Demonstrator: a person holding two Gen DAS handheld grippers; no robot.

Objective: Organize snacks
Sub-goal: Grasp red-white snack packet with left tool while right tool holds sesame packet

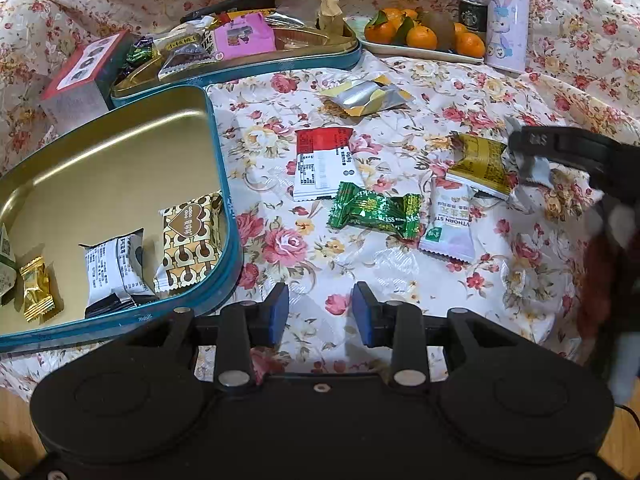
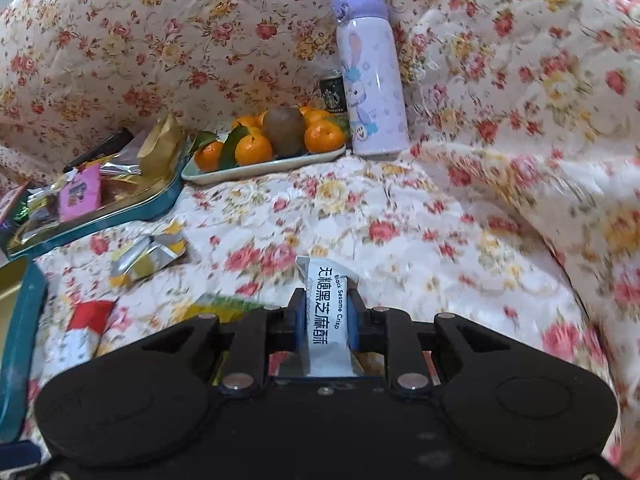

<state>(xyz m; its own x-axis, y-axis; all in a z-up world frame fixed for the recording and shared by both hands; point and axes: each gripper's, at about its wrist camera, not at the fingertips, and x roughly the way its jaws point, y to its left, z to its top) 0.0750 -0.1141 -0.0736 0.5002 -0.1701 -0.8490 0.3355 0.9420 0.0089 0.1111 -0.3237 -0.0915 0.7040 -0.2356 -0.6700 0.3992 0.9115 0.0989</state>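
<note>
- Floral cloth [image 1: 400, 80] over the whole surface, rumpled and rising in folds at the far side and at 3 o'clock.
- Pinched between the blue pads of the right gripper [image 2: 327, 312]: a white black sesame crisp packet [image 2: 326, 320], long axis along the fingers, far end poking out toward 12 o'clock, printed face up. Jaws just drawn together on it.
- In the left wrist view, at 3 o'clock, beside a gold packet [image 1: 480, 164] and a white hawthorn packet [image 1: 450, 220].
- Loose toward the middle: a green candy [image 1: 374, 210] lying crosswise, a red-and-white packet [image 1: 324, 164] lengthwise, a yellow-silver wrapper [image 1: 366, 96] at 12 o'clock.
- Left gripper [image 1: 320, 310] spread wide over bare cloth, nothing between the pads.
- Near teal tin [image 1: 228, 216] at 9 o'clock, mostly bare gold floor; along its near edge a small gold candy [image 1: 36, 288], a black-and-white packet [image 1: 116, 268], a gold-patterned packet [image 1: 192, 248].
- Far teal tin [image 1: 280, 64] at 11 o'clock, heaped with mixed wrappers, a pink one [image 1: 244, 36] on top.
- Tray of oranges [image 2: 264, 166] at 12 o'clock, with a kiwi [image 2: 284, 130]; a lilac bottle [image 2: 370, 76] upright just beside it, a dark can [image 2: 333, 92] behind.
- Open cloth between the near tin's rim and the scattered packets.
</note>
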